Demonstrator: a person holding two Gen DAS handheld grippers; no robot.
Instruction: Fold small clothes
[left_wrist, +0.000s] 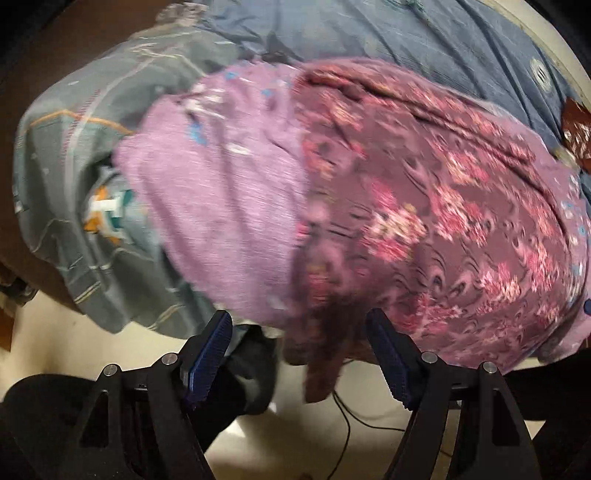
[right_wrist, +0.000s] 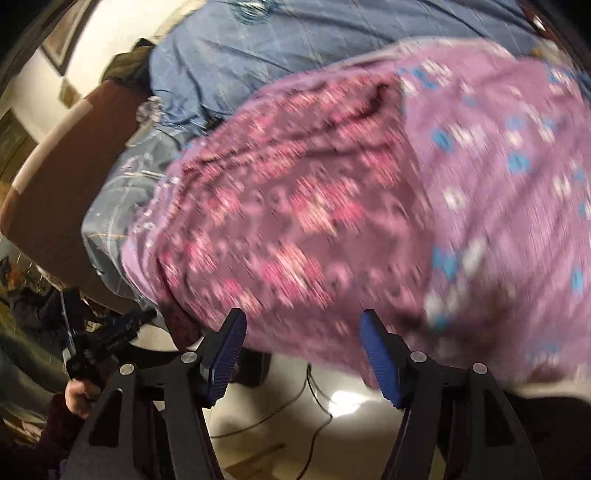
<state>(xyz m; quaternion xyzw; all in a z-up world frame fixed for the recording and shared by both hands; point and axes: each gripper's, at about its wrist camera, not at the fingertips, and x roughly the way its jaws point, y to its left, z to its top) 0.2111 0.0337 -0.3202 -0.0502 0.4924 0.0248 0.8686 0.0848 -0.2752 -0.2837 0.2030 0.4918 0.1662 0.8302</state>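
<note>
hovering released at the bed's (left_wrist: 461, 33) near edge, both the left hand-held gripper (left_wrist: 299, 354) and the right hand-held gripper (right_wrist: 299, 354) hold nothing. the floral garment (left_wrist: 424, 206) lies on the lilac garment (left_wrist: 221, 206), its hem overhanging that edge. likely between folds; next calls for pinching a hem. no writing readable.

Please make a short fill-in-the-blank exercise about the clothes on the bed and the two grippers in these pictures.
1. The floral garment lies on top of a lilac ____ with blue and white prints.
2. The bed sheet under the clothes is ____ in colour.
3. Both the left gripper and the right gripper are ____, with nothing between the fingers.
4. A black ____ runs over the pale floor below the bed.

Missing words: garment; blue; open; cable
</note>
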